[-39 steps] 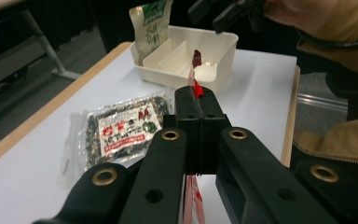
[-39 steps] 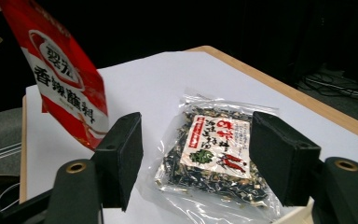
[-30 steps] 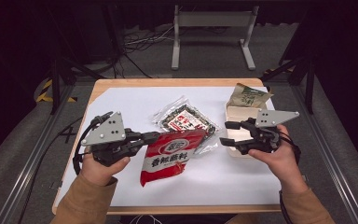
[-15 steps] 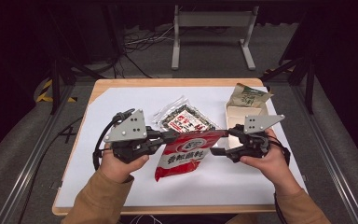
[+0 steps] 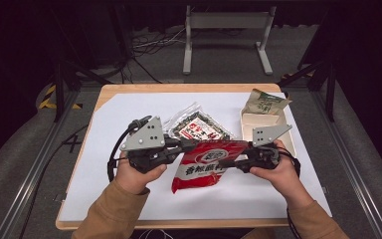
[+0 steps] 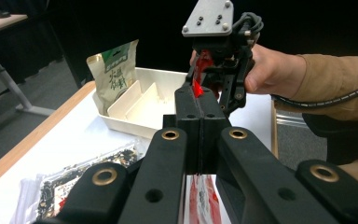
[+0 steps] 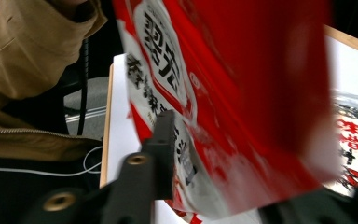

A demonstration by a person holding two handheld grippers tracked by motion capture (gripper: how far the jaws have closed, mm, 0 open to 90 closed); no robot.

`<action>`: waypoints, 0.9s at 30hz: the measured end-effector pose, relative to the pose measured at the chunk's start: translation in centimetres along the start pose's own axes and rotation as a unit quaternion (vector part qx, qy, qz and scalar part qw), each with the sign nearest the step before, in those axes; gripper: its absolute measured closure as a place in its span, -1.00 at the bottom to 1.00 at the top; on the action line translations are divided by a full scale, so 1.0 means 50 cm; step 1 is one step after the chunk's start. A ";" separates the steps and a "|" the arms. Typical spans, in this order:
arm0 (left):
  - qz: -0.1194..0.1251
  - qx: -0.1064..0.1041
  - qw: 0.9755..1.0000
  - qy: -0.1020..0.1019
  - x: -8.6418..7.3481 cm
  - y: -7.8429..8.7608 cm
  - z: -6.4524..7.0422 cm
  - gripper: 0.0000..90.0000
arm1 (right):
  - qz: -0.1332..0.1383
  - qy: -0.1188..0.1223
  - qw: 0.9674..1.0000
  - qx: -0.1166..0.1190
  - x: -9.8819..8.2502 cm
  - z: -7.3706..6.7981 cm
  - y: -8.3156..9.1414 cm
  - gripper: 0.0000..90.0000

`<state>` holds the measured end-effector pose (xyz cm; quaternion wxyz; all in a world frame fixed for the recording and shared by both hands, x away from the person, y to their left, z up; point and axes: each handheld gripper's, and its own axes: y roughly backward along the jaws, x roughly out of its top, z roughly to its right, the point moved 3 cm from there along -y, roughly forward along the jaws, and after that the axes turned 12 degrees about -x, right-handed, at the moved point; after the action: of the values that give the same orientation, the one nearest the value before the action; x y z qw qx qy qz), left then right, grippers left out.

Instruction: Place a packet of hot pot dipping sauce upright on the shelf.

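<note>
Red seasoning packet (image 5: 205, 167) is up off the white sheet (image 5: 129, 199) near the middle-front of the table (image 5: 179, 88), stretched between the two grippers, with white Chinese lettering and a round logo on its face. Left gripper (image 5: 191, 145) has its jaws clamped tight on the packet's upper left edge; in the left gripper view the two black jaws press flat together with just a sliver of red poking out above and below them. Right gripper (image 5: 225, 163) has come in from the other side and its jaws have just been closing, with the packet's right edge sitting between them; in the right gripper view one jaw lies against the printed face, but the far jaw is hidden behind the blurry red film, so whether it's really pinching can't be told. Just behind the packet lies a clear bag of dark dried stuff with a red label (image 5: 199, 127), flat on the sheet. Over at the right rear sits a cream divided tray (image 5: 284, 142) with a green-and-tan pouch (image 5: 264, 103) standing in its far end.
</note>
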<state>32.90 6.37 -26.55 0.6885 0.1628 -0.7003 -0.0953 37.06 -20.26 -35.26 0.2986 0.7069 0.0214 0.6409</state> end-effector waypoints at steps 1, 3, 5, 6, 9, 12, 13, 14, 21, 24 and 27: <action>0.002 0.001 1.000 0.001 0.000 0.001 0.000 1.00 | 0.001 0.003 1.000 0.008 0.001 -0.002 0.001 0.76; 0.003 0.004 1.000 0.000 -0.001 0.004 0.000 1.00 | 0.000 0.010 1.000 0.017 0.004 -0.004 0.004 0.87; 0.007 0.004 1.000 0.003 -0.002 0.005 0.000 1.00 | 0.001 0.018 1.000 0.021 0.006 -0.006 0.005 0.95; 0.006 0.006 1.000 0.002 -0.004 0.007 -0.002 1.00 | 0.000 0.022 0.999 0.022 0.007 -0.007 0.005 0.97; 0.009 0.008 1.000 0.008 -0.008 0.009 -0.005 1.00 | -0.003 0.033 0.999 0.020 0.011 -0.008 0.006 0.98; 0.010 0.010 1.000 0.011 -0.010 0.010 -0.008 1.00 | -0.005 0.043 0.999 0.016 0.014 -0.008 0.008 0.98; 0.010 0.011 1.000 0.012 -0.011 0.010 -0.008 1.00 | -0.007 0.044 0.999 0.015 0.016 -0.008 0.009 0.98; 0.011 0.012 1.000 0.012 -0.011 0.011 -0.008 1.00 | -0.008 0.046 0.999 0.014 0.018 -0.008 0.011 0.98; 0.016 0.015 1.000 0.013 -0.012 0.012 -0.008 0.92 | -0.016 0.065 0.998 -0.006 0.037 -0.011 0.033 0.99; 0.016 0.022 1.000 0.012 -0.012 0.013 -0.009 0.72 | -0.020 0.069 0.997 -0.012 0.045 -0.008 0.044 0.99; 0.006 0.035 0.999 0.004 -0.012 0.011 -0.007 0.32 | -0.030 0.077 0.996 -0.020 0.056 -0.003 0.059 0.99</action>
<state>33.21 7.12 -26.90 0.6853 0.1834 -0.7017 -0.0660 36.38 -21.45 -31.43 0.3293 0.6481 0.0521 0.6847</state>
